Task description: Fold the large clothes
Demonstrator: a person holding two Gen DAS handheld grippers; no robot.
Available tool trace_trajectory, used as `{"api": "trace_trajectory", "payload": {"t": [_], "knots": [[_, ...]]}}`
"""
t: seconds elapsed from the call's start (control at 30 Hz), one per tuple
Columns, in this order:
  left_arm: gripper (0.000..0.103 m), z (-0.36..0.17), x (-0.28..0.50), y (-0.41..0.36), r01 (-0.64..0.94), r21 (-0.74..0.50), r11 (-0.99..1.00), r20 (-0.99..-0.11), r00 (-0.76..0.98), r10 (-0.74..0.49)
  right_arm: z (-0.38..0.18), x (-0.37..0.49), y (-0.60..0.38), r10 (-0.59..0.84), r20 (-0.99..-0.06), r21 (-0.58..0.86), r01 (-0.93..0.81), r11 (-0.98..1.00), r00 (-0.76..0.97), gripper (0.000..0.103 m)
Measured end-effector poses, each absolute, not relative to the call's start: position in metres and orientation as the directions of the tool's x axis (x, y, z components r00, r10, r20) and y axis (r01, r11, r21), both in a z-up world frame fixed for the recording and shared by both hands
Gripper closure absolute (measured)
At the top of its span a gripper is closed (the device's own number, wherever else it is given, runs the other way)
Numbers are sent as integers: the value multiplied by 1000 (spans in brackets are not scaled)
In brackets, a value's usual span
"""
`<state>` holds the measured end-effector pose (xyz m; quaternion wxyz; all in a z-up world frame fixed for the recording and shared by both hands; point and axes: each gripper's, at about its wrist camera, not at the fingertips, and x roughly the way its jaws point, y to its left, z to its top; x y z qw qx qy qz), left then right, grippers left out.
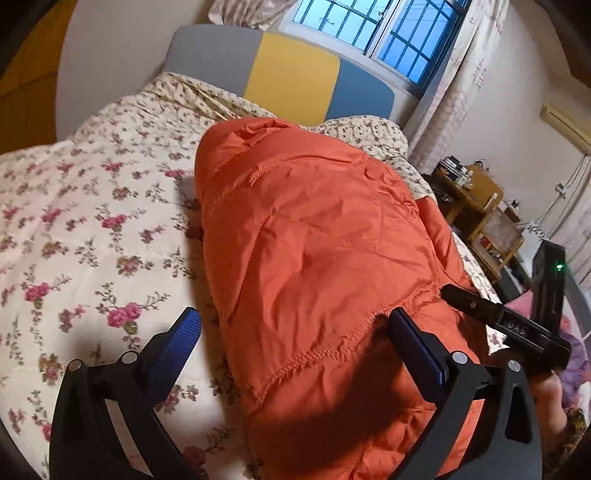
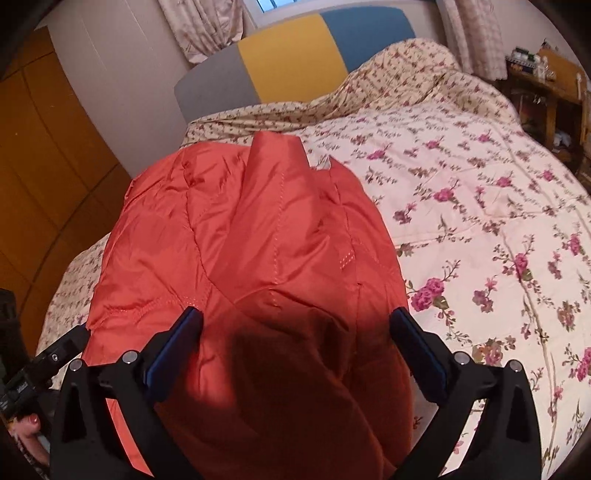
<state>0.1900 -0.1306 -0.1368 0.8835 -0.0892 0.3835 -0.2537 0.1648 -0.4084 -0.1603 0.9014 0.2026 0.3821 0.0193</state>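
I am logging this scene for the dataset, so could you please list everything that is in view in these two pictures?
jacket: one, orange quilted, lying on the bed
quilt: one, cream with pink flowers, covering the bed
headboard: one, grey, yellow and blue panels, at the head of the bed
window: one, barred, above the headboard
curtains: pale patterned, beside the window
wardrobe: one, yellow-brown, by the wall
shelf: one, wooden, cluttered, beside the bed
left gripper: one, black with blue pads, jaws open over the jacket's edge
right gripper: one, black with blue pads, jaws open over the jacket
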Motion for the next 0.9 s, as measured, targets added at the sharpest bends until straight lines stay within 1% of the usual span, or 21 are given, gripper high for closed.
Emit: {"api": "trace_trajectory", "payload": {"t": [0.07,0.17,0.27,0.4,0.47,0.57,0.6,0.67,0.73,0.77,0.83,0.9], "knots": [[3,-138,191,-129,381,-366,849,-629,571,-527,-162,165,-413,208,-687,387,109,915,696,2],[3,-137,193,-125,360,-364,859,-621,593,-512,-164,165,-417,227,-698,390,94,916,680,2],[3,-143,197,-123,360,-409,839,-623,562,-544,-168,165,-422,260,-703,411,80,908,662,2],[3,-150,202,-124,370,-500,783,-611,491,-621,-179,171,-434,342,-695,497,78,864,632,2],[3,-153,202,-127,385,-521,762,-606,462,-647,-184,174,-436,369,-695,527,87,845,617,2],[3,-154,202,-131,393,-514,762,-608,460,-647,-193,181,-436,418,-688,577,98,811,593,2],[3,-154,201,-132,392,-515,762,-609,459,-647,-195,183,-435,430,-681,590,96,801,593,4],[3,-154,200,-135,396,-511,763,-612,455,-647,-194,184,-430,446,-660,600,67,797,605,12],[3,-151,200,-139,406,-490,771,-623,456,-636,-189,180,-427,445,-638,594,33,804,629,25],[7,-148,198,-140,412,-477,776,-624,463,-629,-188,179,-426,444,-629,594,26,804,639,27],[12,-141,191,-144,429,-440,789,-624,485,-613,-185,174,-426,439,-613,593,15,805,657,35],[19,-133,184,-151,452,-389,803,-622,513,-591,-182,168,-427,439,-597,599,8,801,672,39]]}}
